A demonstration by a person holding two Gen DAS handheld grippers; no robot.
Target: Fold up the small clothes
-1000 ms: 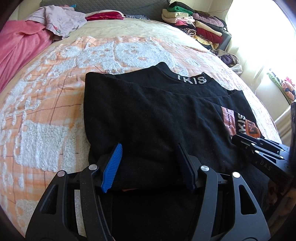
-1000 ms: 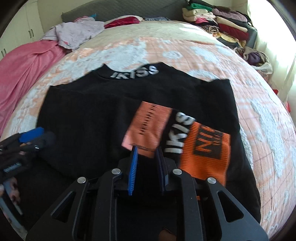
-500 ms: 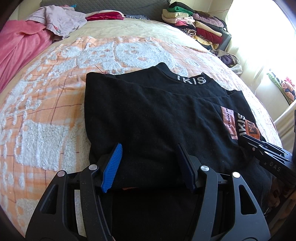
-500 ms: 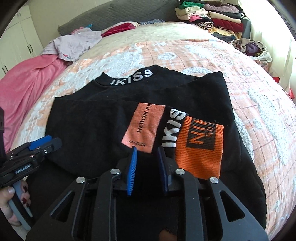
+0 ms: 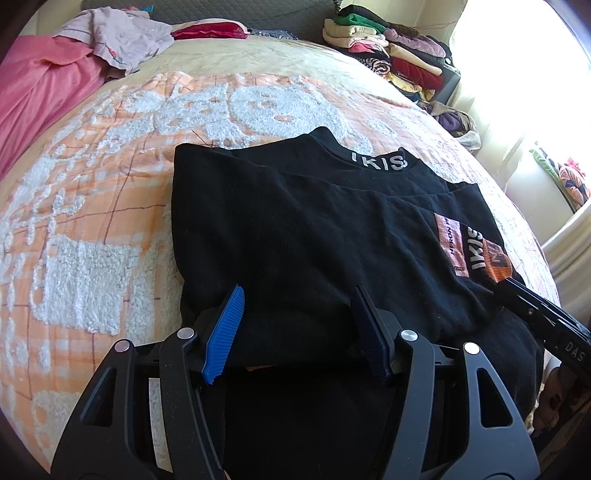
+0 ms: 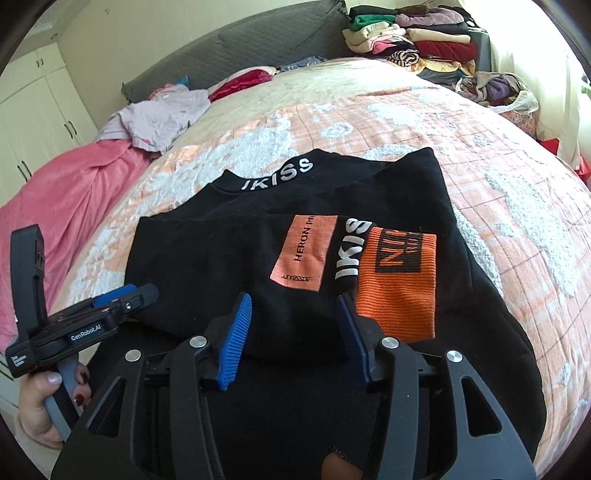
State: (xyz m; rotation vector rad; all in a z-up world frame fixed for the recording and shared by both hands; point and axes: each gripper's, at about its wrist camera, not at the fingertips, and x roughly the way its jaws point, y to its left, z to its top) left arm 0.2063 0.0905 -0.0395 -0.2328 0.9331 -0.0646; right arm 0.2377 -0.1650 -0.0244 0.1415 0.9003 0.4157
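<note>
Two grippers are on this one, both aimed down at the black knit top with white IKISS lettering on the collar (image 5: 314, 229), which lies folded in the middle of the orange-and-white fleecy bedspread (image 5: 92, 206). We've got the left gripper (image 5: 299, 325) with fingers apart, near fold of the top bunched between the blue pads (can't tell if they actually press it tbh). Right gripper (image 6: 295, 332) jaws are opening, pads off the cloth w/ the near edge lying between them, just beside the orange ribbed cuff (image 6: 397, 280). Pile of folded clothes (image 6: 410, 33) sits at the far end.
</note>
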